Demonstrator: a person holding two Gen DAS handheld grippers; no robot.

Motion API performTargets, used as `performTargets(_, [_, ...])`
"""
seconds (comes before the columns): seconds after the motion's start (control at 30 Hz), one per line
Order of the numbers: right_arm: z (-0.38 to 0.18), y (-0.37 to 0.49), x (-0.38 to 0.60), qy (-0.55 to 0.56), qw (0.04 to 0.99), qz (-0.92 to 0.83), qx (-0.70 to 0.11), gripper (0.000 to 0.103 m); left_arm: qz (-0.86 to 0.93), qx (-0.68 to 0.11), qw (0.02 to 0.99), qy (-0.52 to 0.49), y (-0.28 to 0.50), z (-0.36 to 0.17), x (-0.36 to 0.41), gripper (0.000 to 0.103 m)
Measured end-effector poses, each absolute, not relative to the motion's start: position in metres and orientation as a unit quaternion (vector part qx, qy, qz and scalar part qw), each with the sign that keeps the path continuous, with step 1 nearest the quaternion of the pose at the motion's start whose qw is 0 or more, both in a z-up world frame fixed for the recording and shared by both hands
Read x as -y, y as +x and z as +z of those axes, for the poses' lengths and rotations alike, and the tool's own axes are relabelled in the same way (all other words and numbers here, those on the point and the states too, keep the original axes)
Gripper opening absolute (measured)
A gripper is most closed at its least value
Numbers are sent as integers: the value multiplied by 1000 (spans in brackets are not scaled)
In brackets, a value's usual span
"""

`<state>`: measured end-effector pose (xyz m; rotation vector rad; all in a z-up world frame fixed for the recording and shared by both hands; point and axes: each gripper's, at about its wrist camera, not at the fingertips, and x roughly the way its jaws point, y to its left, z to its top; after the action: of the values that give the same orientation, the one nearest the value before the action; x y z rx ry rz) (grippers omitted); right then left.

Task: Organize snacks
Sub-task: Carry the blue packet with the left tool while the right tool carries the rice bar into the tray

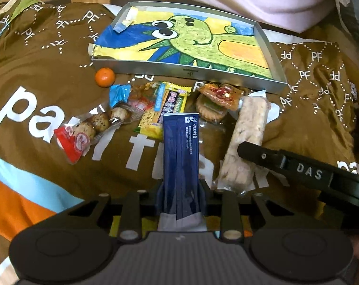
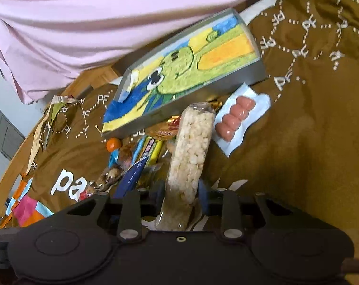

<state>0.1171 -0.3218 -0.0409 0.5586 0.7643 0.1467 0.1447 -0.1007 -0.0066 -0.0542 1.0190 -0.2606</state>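
My left gripper (image 1: 180,190) is shut on a long dark blue packet (image 1: 180,152), which stands up between its fingers above the brown cloth. My right gripper (image 2: 181,192) is shut on a clear-wrapped puffed rice bar (image 2: 191,152); the left wrist view shows that bar (image 1: 246,137) lying on the cloth, with a black right finger (image 1: 255,153) across it. Behind them is a shallow metal tray (image 1: 186,71) lined with a green cartoon drawing, also seen as the tray (image 2: 238,80). Several wrapped snacks (image 1: 155,109) lie in a row before it.
A tangerine (image 1: 105,77) sits at the tray's left front corner. A red-wrapped pack of dark balls (image 1: 84,133) lies left. A sausage pack (image 2: 236,121) lies right of the rice bar. Pink fabric (image 2: 84,23) hangs behind the tray. A wooden edge (image 2: 11,178) runs along the left.
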Motion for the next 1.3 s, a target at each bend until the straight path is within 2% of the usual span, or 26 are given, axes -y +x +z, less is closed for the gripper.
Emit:
performTargets(0.27, [-51, 123, 328, 307, 878, 63, -361, 34, -116, -478, 870, -41, 144, -7, 97, 32])
performTargets(0.77, [-13, 88, 308, 138, 948, 29, -287, 30, -112, -451, 882, -82, 133, -1, 96, 32])
performTargets(1.3, [1, 87, 316, 135, 961, 19, -241, 29, -127, -404, 901, -97, 144, 33, 104, 32])
